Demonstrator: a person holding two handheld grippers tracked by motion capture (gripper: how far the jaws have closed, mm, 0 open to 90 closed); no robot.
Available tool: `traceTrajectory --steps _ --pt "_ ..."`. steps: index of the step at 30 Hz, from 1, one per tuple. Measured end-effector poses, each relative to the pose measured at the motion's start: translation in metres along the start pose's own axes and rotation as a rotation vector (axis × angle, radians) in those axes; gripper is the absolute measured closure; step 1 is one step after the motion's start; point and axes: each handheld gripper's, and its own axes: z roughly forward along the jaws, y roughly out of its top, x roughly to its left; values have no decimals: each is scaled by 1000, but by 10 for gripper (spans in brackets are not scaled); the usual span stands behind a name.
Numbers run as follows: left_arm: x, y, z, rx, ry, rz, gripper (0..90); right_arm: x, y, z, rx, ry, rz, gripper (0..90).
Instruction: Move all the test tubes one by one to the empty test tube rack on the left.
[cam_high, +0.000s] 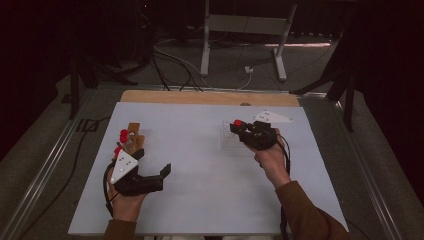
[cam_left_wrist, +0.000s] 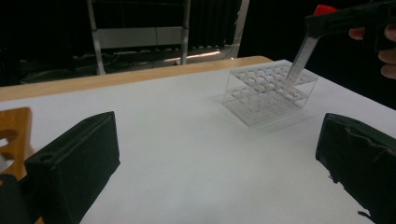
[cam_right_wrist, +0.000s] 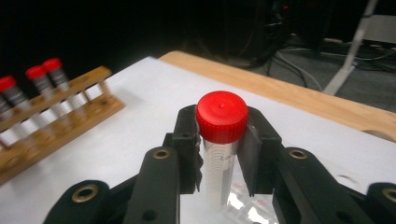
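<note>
My right gripper (cam_right_wrist: 222, 154) is shut on a clear tube with a red cap (cam_right_wrist: 221, 116), held just below the cap. In the high view that gripper (cam_high: 240, 127) hangs over the clear plastic rack (cam_high: 235, 142) at the table's right middle. From the left gripper view the tube (cam_left_wrist: 299, 58) slants down with its tip in the top of the clear rack (cam_left_wrist: 268, 95). My left gripper (cam_high: 155, 172) rests near the front left, jaws open and nothing between them, beside a wooden rack (cam_high: 132, 137) with red-capped tubes (cam_high: 123, 134).
The white table top (cam_high: 200, 180) has a wooden strip (cam_high: 210, 97) along its far edge. The wooden rack (cam_right_wrist: 56, 126) holds up to three red-capped tubes (cam_right_wrist: 51, 70). Beyond the table are a metal stand (cam_high: 245, 35) and cables (cam_high: 175, 65) on the floor.
</note>
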Motion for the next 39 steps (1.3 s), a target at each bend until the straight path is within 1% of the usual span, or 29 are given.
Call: traceTrajectory --steps 4,7,11,13,15,19,21,23,24,27,28,29,31,33,35,36,39 --pt "-8 3 3 -22 -5 21 7 13 -1 3 16 37 -16 701" --pt "-16 6 6 -26 -14 38 7 22 -2 3 20 69 -20 700" --pt "-28 9 11 -13 -27 64 7 33 -4 3 32 106 -23 700" --pt "-34 11 15 3 -32 89 7 36 -4 3 36 120 -19 700" --pt "-39 12 20 15 -42 105 7 40 -4 3 39 135 -22 700" --pt "-48 17 31 31 -54 120 15 50 -4 2 50 163 -37 700" --pt "-53 19 38 37 -55 132 29 54 -4 2 52 174 -48 700" --pt "-59 20 43 37 -44 153 52 57 -4 2 53 189 -47 699" --pt "-62 21 46 37 -50 150 59 58 -5 3 53 197 -50 699" --pt "-69 22 55 50 -45 152 84 62 -6 3 57 211 -57 699" --pt "-72 22 58 51 -42 155 107 63 -6 3 58 216 -59 699" --pt "-74 22 60 53 -44 156 153 65 -6 3 59 221 -63 699" --pt "-79 22 65 65 -44 169 195 68 -6 2 58 234 -60 699" --pt "-81 21 69 62 -66 172 314 70 -6 2 58 242 -62 699" --pt "-82 20 71 70 -72 171 416 71 -6 1 58 248 -64 699" --pt "-82 20 72 71 -87 173 463 72 -6 1 57 252 -64 699" --pt "-84 20 74 65 -104 176 566 73 -5 0 58 260 -67 699"
